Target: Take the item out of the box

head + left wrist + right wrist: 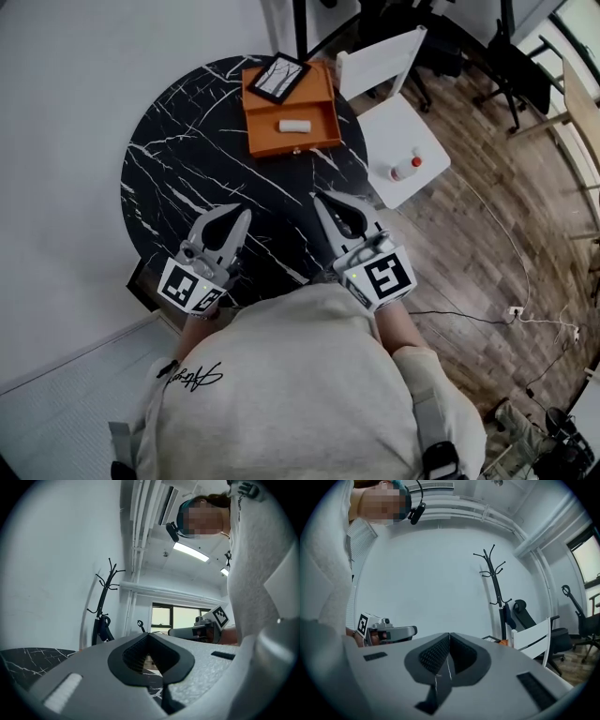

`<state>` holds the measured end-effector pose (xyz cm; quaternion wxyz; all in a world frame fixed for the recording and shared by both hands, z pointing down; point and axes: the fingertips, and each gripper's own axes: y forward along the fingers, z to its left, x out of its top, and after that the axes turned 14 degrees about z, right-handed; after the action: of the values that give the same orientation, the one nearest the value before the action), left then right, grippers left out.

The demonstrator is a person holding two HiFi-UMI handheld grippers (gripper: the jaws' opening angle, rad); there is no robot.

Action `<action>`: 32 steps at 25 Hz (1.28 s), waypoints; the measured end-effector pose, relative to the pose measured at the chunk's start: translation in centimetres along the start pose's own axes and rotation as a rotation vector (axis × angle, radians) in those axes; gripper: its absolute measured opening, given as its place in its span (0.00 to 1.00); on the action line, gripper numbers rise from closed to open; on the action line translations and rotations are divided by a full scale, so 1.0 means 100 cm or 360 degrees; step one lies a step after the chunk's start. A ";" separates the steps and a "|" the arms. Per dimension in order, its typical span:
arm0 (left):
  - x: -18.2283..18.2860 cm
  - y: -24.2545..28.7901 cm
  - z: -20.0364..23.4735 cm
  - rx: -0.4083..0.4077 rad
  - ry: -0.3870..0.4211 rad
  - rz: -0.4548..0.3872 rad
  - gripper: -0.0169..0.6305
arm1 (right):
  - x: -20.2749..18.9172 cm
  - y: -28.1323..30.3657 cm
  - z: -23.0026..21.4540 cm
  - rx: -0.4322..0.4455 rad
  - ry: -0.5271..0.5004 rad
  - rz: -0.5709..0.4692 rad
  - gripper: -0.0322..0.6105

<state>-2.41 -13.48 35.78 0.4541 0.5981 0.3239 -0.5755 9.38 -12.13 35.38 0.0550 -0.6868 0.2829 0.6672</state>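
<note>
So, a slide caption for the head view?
Left gripper and right gripper, both shut, held short of the orange box with a small white item inside.

Box (pixel 291 131) at the far edge of the table (pixel 178 178), item (pixel 294 126) lying inside it, chair (pixel 398 127) just right of the table, bottle (pixel 407 167) on its seat, left tongs (pixel 246 215) and right tongs (pixel 318 200) side by side over the near edge

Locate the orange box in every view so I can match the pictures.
Head view: the orange rectangular box sits top centre, on the far edge of the black veined marble table.
Left gripper view: not clearly in it; a brownish speck low centre, too small to tell.
Right gripper view: an orange sliver right of centre, beside the white chair.
Shared landmark: that marble table.
</note>
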 end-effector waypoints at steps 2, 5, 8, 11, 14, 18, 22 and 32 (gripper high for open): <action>0.002 0.005 0.001 0.0031 -0.0006 -0.0001 0.03 | 0.002 0.003 -0.007 0.0030 -0.0011 0.0002 0.07; 0.003 0.011 0.003 0.0075 -0.0017 -0.0004 0.03 | 0.004 0.006 -0.017 0.0071 -0.0021 0.0006 0.06; 0.003 0.017 0.006 0.0110 -0.0025 0.0001 0.03 | 0.008 0.010 -0.026 0.0102 -0.0041 0.0005 0.07; 0.003 0.023 0.010 0.0141 -0.0034 0.0003 0.03 | 0.010 0.015 -0.034 0.0133 -0.0074 0.0008 0.07; 0.003 0.027 0.012 0.0170 -0.0042 -0.0001 0.03 | 0.009 0.022 -0.040 0.0169 -0.0097 0.0056 0.07; 0.001 0.028 0.015 0.0203 -0.0053 0.0011 0.03 | 0.011 0.031 -0.046 0.0196 -0.0179 0.0091 0.07; -0.005 0.025 0.019 0.0246 -0.0076 0.0021 0.03 | 0.008 0.042 -0.047 0.0239 -0.0238 0.0140 0.07; -0.009 0.022 0.025 0.0291 -0.0084 0.0053 0.03 | 0.005 0.065 -0.055 0.0327 -0.0346 0.0199 0.07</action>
<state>-1.50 -16.46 37.21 0.4155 0.6270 0.2481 -0.6105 11.24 -20.18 37.38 0.1137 -0.5824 0.3843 0.7073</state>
